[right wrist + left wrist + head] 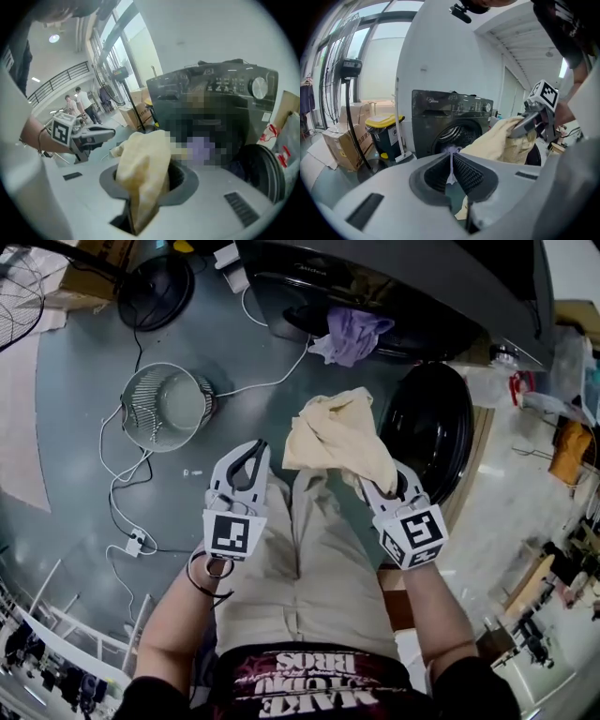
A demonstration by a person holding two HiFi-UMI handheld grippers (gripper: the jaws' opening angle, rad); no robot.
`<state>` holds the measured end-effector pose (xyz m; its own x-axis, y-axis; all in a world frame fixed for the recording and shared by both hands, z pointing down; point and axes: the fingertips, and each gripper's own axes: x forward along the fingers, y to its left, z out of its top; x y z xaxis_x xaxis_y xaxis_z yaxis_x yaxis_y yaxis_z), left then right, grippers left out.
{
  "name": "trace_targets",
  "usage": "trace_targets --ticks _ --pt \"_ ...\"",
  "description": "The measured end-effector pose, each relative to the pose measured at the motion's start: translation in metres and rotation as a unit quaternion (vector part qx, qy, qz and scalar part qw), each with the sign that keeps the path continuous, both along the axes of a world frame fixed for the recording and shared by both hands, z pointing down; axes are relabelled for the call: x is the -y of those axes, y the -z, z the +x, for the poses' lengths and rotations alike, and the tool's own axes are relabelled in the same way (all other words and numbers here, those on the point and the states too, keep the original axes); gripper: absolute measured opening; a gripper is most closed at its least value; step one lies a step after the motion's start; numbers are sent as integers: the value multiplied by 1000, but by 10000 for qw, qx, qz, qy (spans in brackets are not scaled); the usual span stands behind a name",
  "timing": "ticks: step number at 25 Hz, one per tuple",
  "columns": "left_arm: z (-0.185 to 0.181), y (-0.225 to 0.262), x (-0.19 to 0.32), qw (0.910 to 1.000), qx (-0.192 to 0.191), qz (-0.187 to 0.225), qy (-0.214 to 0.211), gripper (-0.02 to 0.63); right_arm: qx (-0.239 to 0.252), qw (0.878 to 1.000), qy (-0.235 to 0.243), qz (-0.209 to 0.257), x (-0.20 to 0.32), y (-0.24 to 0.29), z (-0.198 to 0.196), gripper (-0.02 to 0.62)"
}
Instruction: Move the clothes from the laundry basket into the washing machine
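- Clothes show as two pieces: a pale yellow cloth (336,439) held up in the air and a purple garment (352,332) hanging out of the washing machine's mouth.
- Nearest in the head view are the person's beige trousers (309,559), with both grippers held out above them.
- The left gripper (253,452) has its jaws pressed together with nothing between them. It hangs just left of the yellow cloth without touching it.
- The right gripper (382,486) is clamped on the yellow cloth. The fabric is bunched between the jaws and spills forward and upward over their tips.
- The yellow cloth is held over the floor in front of the machine. It is beside the open round door (436,427) and short of the drum opening.
- On the grey floor to the left stands the laundry basket (131,404), a round white wire one, well apart from the cloth.
- A white cable (267,383) runs past the laundry basket toward the machine.
- Beyond the yellow cloth is the dark washing machine (403,296), its door swung open to the right.
- Farther off, the left gripper view shows a bin with a yellow lid (384,129), cardboard boxes (340,140) and a standing fan (344,65) beside the machine.
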<state>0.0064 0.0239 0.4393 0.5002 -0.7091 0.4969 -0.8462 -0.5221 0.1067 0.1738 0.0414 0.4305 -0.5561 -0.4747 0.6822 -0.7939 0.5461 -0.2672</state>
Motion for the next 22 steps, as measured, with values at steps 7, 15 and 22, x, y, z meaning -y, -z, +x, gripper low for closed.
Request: trace_targets --ticks 7,15,22 --pt "45 23 -12 9930 -542 136 -1036 226 131 9962 708 482 13 59 -22 107" --pt "109 23 -15 9767 -304 284 -2106 307 1747 9774 1107 443 13 107 -68 107" --pt "128 62 -1 9704 -890 902 -2057 288 3412 9324 1190 -81 15 131 -72 103"
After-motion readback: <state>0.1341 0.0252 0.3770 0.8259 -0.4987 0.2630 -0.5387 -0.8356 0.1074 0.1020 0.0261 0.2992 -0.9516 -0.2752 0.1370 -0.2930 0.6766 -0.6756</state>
